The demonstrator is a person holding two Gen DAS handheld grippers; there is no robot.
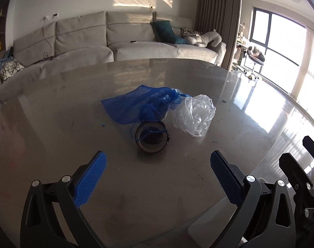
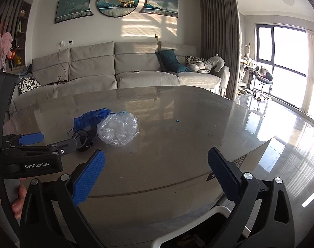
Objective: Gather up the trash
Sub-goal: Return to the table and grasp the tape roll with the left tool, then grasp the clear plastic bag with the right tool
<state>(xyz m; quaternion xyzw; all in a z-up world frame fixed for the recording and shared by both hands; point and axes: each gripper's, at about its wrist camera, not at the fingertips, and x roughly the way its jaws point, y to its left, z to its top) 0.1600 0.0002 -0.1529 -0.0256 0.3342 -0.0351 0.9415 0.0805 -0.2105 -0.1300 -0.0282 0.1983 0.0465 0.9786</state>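
Note:
A blue mesh bag [image 1: 136, 107] lies on the grey table [image 1: 74, 144], next to a crumpled clear plastic bag [image 1: 195, 115] and a dark tape roll [image 1: 151, 139] with blue string across it. My left gripper [image 1: 158, 161] is open and empty, a short way in front of the roll. In the right wrist view the same blue bag [image 2: 90, 118], clear bag [image 2: 117, 129] and roll [image 2: 82, 139] lie at left. My right gripper [image 2: 157, 159] is open and empty, over the table's near edge. The left gripper [image 2: 53, 142] shows at left, fingers by the roll.
A white bin rim [image 2: 198, 223] sits below the table's near edge, under my right gripper; it also shows in the left wrist view [image 1: 210, 223]. A grey sofa [image 2: 136, 72] stands behind the table. Small blue scraps [image 2: 177, 121] dot the tabletop. Glossy floor [image 2: 280, 134] lies to the right.

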